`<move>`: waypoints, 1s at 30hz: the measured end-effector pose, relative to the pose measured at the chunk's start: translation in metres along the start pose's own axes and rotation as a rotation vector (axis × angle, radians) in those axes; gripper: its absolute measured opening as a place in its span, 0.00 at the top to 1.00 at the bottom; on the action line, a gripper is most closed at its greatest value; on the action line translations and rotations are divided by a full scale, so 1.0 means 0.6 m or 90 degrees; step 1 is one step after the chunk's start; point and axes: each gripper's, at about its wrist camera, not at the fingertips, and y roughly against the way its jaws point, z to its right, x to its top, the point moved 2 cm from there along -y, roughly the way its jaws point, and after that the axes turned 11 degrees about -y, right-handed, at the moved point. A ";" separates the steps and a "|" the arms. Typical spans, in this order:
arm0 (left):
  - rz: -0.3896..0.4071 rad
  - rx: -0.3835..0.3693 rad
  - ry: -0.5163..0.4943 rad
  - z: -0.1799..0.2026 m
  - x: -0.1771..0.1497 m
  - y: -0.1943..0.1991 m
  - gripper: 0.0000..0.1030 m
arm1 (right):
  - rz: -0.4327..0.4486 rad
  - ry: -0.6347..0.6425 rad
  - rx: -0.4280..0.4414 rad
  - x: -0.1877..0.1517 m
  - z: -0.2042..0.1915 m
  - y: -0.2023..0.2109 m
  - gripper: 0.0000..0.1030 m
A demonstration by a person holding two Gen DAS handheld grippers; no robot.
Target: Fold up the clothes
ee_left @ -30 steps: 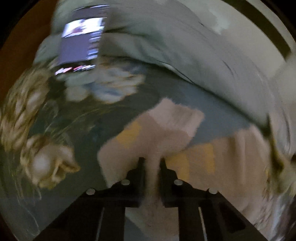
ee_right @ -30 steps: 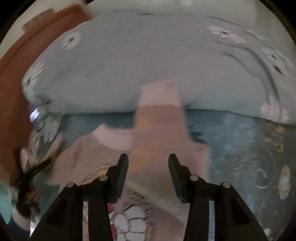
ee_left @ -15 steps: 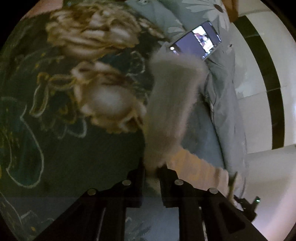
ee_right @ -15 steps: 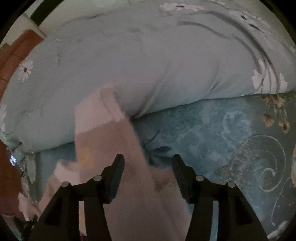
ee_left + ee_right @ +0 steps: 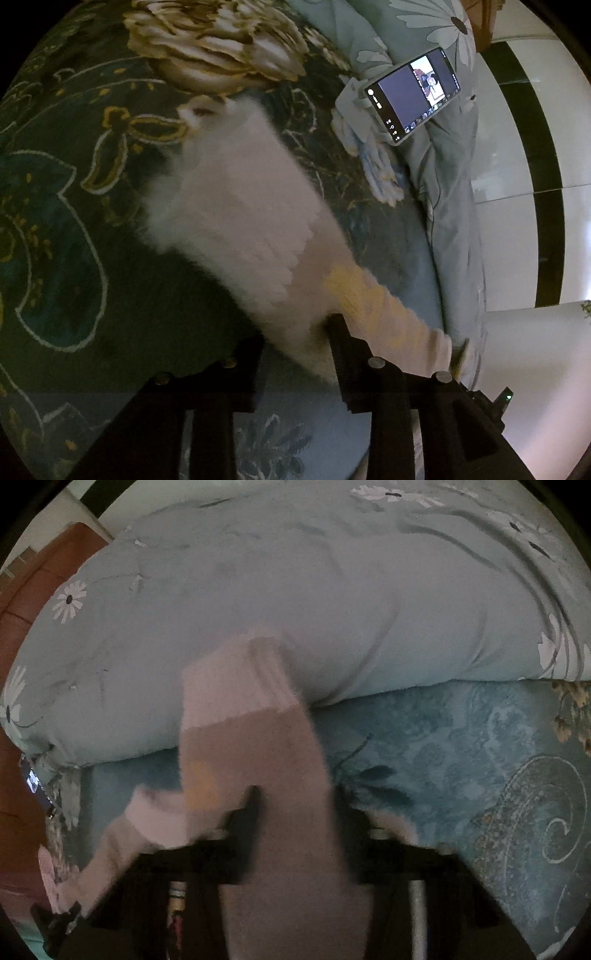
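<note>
In the left wrist view a fuzzy pink sock lies across the middle of the frame on a dark floral blanket, its yellow patch near the lower right. The left gripper stands at the bottom; its jaws have just been opening, and the sock end lies between them, but the pads do not press it. A phone with a lit screen rests on a grey quilt in the upper right. In the right wrist view the right gripper has just been closing its jaws, and they now pinch the sock, which runs from the bottom centre up to the quilt.
</note>
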 end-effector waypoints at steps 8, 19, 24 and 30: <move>-0.003 -0.002 0.010 -0.006 0.005 -0.003 0.64 | 0.073 0.006 0.102 -0.008 0.030 0.112 0.92; -0.004 0.000 0.023 -0.008 0.005 -0.002 0.62 | 0.265 -0.247 0.011 -0.019 0.290 0.247 0.92; -0.006 0.008 0.024 -0.007 0.009 -0.005 0.62 | 0.248 -0.362 -0.080 -0.051 0.398 0.220 0.94; 0.017 0.016 0.063 -0.027 0.020 0.011 0.56 | 0.225 -0.443 -0.116 -0.100 0.452 0.214 0.98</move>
